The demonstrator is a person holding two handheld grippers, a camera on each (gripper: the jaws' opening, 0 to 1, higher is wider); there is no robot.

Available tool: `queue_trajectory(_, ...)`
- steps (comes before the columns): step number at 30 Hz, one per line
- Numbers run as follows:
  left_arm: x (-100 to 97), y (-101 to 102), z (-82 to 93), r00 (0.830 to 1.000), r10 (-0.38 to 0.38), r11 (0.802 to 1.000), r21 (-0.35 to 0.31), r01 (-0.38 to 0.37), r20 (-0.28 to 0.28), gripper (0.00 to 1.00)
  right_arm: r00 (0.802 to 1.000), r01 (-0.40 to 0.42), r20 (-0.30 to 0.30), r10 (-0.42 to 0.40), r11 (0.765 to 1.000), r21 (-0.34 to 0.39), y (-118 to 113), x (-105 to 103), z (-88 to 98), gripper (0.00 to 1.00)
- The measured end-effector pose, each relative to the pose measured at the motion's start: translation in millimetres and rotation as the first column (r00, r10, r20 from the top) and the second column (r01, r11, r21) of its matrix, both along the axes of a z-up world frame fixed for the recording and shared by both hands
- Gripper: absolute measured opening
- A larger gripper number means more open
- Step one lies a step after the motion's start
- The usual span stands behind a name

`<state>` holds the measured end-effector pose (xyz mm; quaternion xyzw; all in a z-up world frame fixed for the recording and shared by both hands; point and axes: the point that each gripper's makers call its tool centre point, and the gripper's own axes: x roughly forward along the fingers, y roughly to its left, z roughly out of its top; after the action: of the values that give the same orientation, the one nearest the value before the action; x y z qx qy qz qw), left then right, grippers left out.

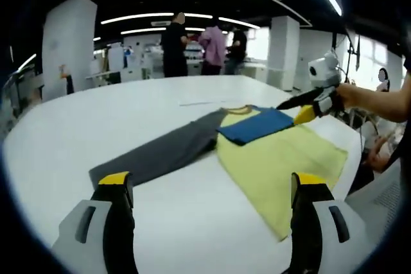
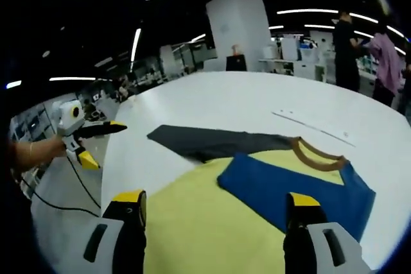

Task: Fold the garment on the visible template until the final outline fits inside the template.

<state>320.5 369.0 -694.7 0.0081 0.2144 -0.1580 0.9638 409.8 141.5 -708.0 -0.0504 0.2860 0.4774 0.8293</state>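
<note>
Two grippers hung above the desk [image 1: 96,113], both with jaws spread and holding nothing.

The garment [image 1: 282,158], a yellow shirt with a blue sleeve [image 1: 253,125] folded over its chest and a grey sleeve [image 1: 160,152] stretched out flat, lay on the white desk near its edge. The left gripper [image 1: 212,187] was in front of the grey sleeve, and the right gripper [image 2: 215,206] was over the yellow body. No template outline could be made out under the cloth. The risk, as a judgement: the long grey sleeve was unfolded, so a pull on it could drag the whole shirt toward the near edge or undo the blue fold, since nothing pinned the body.
</note>
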Motion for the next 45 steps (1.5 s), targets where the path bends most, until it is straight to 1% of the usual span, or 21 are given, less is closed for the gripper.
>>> queue_trajectory(4, 6.3, 17.9, -0.9, 0.998, 0.055, 0.998, -0.007, -0.055, 0.002, 0.99, 1.000, -0.003, 0.012, 0.003, 1.000, 0.005, -6.0, -4.8, 2.8, 0.91)
queue_trajectory(9, 14.5, 40.6, -1.4, 0.993, 0.121, 0.993, -0.010, -0.121, 0.003, 0.99, 1.000, -0.011, 0.028, 0.010, 1.000, 0.017, -10.7, -11.2, 7.0, 0.92)
queue_trajectory(13, 21.5, 59.3, -2.3, 0.986, 0.168, 0.985, -0.041, -0.168, 0.004, 0.97, 0.999, -0.010, 0.038, 0.009, 1.000, 0.017, -16.1, -15.4, 9.6, 0.93)
queue_trajectory(15, 23.9, 67.8, -5.4, 0.983, 0.185, 0.982, -0.050, -0.185, -0.013, 0.95, 0.999, -0.009, 0.041, 0.008, 0.999, 0.031, -18.6, -17.9, 12.9, 0.93)
queue_trajectory(18, 28.1, 80.0, -8.6, 0.976, 0.218, 0.974, -0.062, -0.219, -0.018, 0.93, 0.999, -0.011, 0.052, 0.008, 0.999, 0.047, -21.2, -21.6, 18.8, 0.93)
queue_trajectory(20, 30.8, 89.6, -11.6, 0.965, 0.259, 0.963, -0.074, -0.261, -0.029, 0.93, 0.998, -0.014, 0.069, 0.010, 0.998, 0.057, -23.1, -24.7, 23.8, 0.93)
queue_trajectory(22, 33.9, 95.1, -11.7, 0.961, 0.277, 0.958, -0.078, -0.277, -0.017, 0.92, 0.997, -0.019, 0.077, 0.015, 0.998, 0.059, -25.9, -28.3, 26.9, 0.94)
queue_trajectory(25, 37.5, 103.2, -16.5, 0.951, 0.306, 0.946, -0.094, -0.309, -0.042, 0.89, 0.996, -0.025, 0.089, 0.019, 0.998, 0.059, -30.2, -32.8, 29.7, 0.95)
queue_trajectory(27, 39.7, 109.8, -19.7, 0.944, 0.327, 0.940, -0.083, -0.330, -0.046, 0.87, 0.995, -0.023, 0.095, 0.017, 0.998, 0.059, -33.1, -35.3, 30.9, 0.96)
queue_trajectory(29, 41.6, 115.2, -23.6, 0.936, 0.346, 0.933, -0.085, -0.350, -0.058, 0.84, 0.995, -0.019, 0.096, 0.014, 0.998, 0.060, -35.6, -36.9, 31.2, 0.96)
queue_trajectory(33, 44.7, 122.1, -31.3, 0.928, 0.367, 0.926, -0.068, -0.371, -0.070, 0.78, 0.994, -0.018, 0.108, 0.012, 0.998, 0.056, -41.1, -41.5, 32.0, 0.96)
queue_trajectory(34, 45.2, 125.3, -35.0, 0.922, 0.379, 0.921, -0.067, -0.385, -0.083, 0.76, 0.994, -0.018, 0.111, 0.012, 0.998, 0.060, -41.9, -42.5, 32.6, 0.96)
queue_trajectory(35, 46.1, 126.9, -36.5, 0.919, 0.384, 0.918, -0.070, -0.390, -0.086, 0.74, 0.994, -0.017, 0.109, 0.010, 0.998, 0.067, -43.0, -44.1, 33.1, 0.96)
queue_trajectory(36, 47.2, 130.5, -39.0, 0.912, 0.401, 0.911, -0.070, -0.407, -0.089, 0.72, 0.994, -0.016, 0.108, 0.008, 0.997, 0.070, -43.7, -45.3, 33.5, 0.96)
queue_trajectory(37, 47.5, 131.6, -39.7, 0.910, 0.405, 0.909, -0.067, -0.412, -0.090, 0.71, 0.994, -0.016, 0.111, 0.007, 0.997, 0.074, -44.4, -47.0, 34.4, 0.96)
queue_trajectory(39, 49.0, 137.2, -44.0, 0.902, 0.421, 0.904, -0.042, -0.426, -0.095, 0.64, 0.993, -0.010, 0.115, 0.001, 0.997, 0.082, -46.2, -48.6, 35.4, 0.96)
queue_trajectory(41, 48.2, 145.3, -51.7, 0.883, 0.453, 0.889, -0.016, -0.458, -0.120, 0.55, 0.993, -0.004, 0.120, -0.006, 0.996, 0.085, -49.0, -49.6, 35.6, 0.95)
queue_trajectory(42, 45.0, 147.7, -55.3, 0.869, 0.477, 0.878, 0.017, -0.479, -0.134, 0.51, 0.993, -0.002, 0.120, -0.009, 0.996, 0.086, -50.2, -50.0, 35.4, 0.95)
queue_trajectory(43, 44.9, 148.9, -57.0, 0.865, 0.484, 0.874, 0.028, -0.485, -0.134, 0.47, 0.993, -0.001, 0.120, -0.010, 0.996, 0.088, -51.8, -51.2, 35.4, 0.95)
queue_trajectory(44, 44.5, 148.4, -59.0, 0.853, 0.502, 0.862, 0.010, -0.506, -0.145, 0.43, 0.993, -0.001, 0.120, -0.010, 0.996, 0.089, -52.4, -51.6, 35.5, 0.95)
queue_trajectory(45, 45.0, 148.5, -59.4, 0.841, 0.520, 0.848, -0.022, -0.529, -0.149, 0.41, 0.993, 0.001, 0.121, -0.013, 0.996, 0.094, -53.9, -52.7, 36.0, 0.95)
